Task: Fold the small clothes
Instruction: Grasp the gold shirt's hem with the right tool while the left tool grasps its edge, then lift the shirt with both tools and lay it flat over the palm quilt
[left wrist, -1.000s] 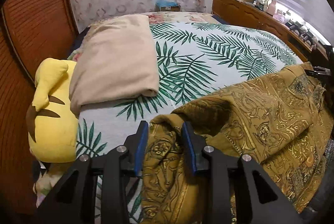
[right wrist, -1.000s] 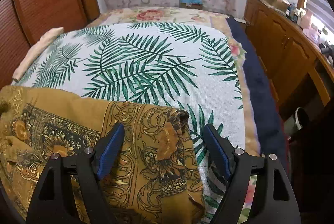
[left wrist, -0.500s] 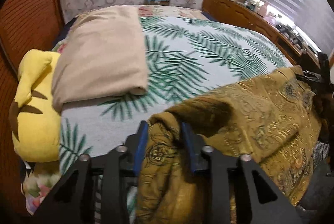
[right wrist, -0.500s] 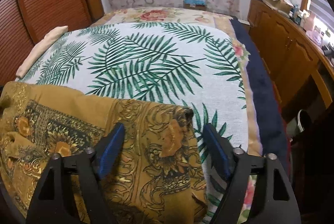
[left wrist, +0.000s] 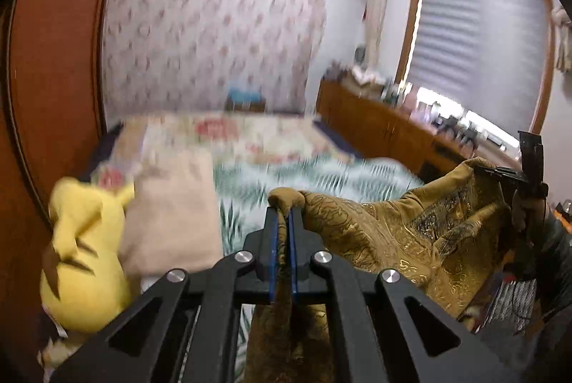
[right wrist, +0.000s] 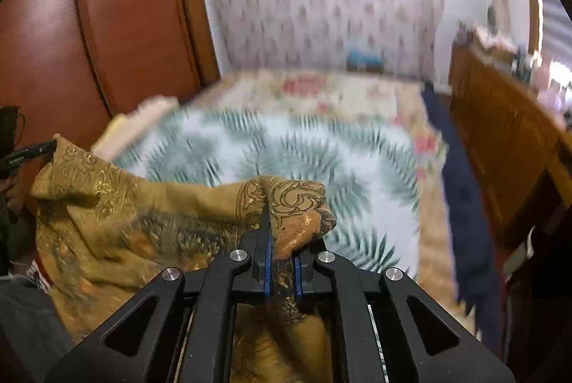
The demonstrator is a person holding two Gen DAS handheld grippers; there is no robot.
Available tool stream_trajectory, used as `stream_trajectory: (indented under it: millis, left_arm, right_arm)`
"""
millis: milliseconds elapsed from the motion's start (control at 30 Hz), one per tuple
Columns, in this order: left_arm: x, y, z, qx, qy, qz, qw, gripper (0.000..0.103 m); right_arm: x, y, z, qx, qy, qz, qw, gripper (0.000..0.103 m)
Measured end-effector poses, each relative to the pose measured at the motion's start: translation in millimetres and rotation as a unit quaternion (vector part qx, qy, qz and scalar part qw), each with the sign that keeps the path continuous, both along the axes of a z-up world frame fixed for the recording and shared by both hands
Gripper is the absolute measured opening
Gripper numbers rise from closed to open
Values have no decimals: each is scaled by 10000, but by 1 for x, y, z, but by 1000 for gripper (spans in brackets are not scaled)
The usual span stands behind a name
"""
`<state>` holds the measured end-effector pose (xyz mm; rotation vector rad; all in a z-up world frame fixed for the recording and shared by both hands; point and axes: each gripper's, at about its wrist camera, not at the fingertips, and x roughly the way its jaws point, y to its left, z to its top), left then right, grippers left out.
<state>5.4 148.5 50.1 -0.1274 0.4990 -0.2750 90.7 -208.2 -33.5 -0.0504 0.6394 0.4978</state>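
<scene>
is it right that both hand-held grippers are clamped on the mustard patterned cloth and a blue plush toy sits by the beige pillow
Not quite: the plush toy beside the beige pillow is yellow, not blue, as the left wrist view shows. The rest holds: the left hand-held gripper and the right hand-held gripper are both clamped on the mustard patterned cloth.

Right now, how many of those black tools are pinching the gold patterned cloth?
2. The left tool is shut on one bunched corner of the gold cloth; the right tool is shut on the opposite corner. The cloth hangs between them above the bed.
</scene>
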Motion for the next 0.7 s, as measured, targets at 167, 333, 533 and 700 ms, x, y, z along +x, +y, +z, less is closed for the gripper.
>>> stream_trajectory:
  millis: [167,333,533,700]
  left_arm:
    - [-12,8,69,-24,-767,60,9970,2]
    - [-26,24,125,-25,-1463,235,9890,2]
    - [-18,45,164,-5,-1847,487,9816,2]
    - [38,54,147,186,-1510,694,9859,2]
  right_arm:
    - [-33,1,91,114,-888,57,9960,5]
    - [-60,-2,175,198,-1671,78,9857,5]
    - [-79,-2,250,270,-2323,57,9723,5]
    - [-71,-3,274,281,-2520,-65,9673,5]
